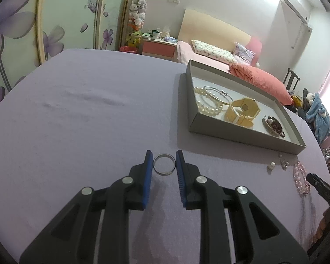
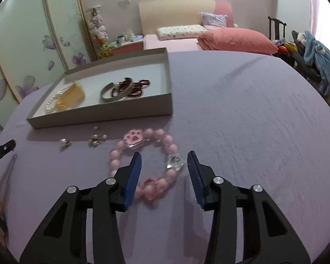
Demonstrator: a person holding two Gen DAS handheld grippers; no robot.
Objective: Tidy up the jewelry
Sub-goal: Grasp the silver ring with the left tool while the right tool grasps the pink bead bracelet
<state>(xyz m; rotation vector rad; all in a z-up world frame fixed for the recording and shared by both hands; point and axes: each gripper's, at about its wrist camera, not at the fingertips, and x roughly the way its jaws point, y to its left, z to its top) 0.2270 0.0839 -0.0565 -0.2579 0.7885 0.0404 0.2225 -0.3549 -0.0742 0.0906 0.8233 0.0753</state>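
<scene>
Left gripper (image 1: 164, 161) pinches a metal ring (image 1: 164, 164) off the counter (image 1: 77, 121): tiny, stiff, slippery, so squeeze its outer rim. Right gripper (image 2: 164, 161), half-open, straddles the pink bead bracelet (image 2: 143, 165).

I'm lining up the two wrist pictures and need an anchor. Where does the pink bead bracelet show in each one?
Left wrist view: the pink bead bracelet lies at the far right edge, on the purple cloth, below the near corner of the grey tray.
Right wrist view: it lies at lower centre, partly between the jaws of the right gripper, blurred.
Shared landmark: the grey tray, beyond the bracelet in both views.
</scene>
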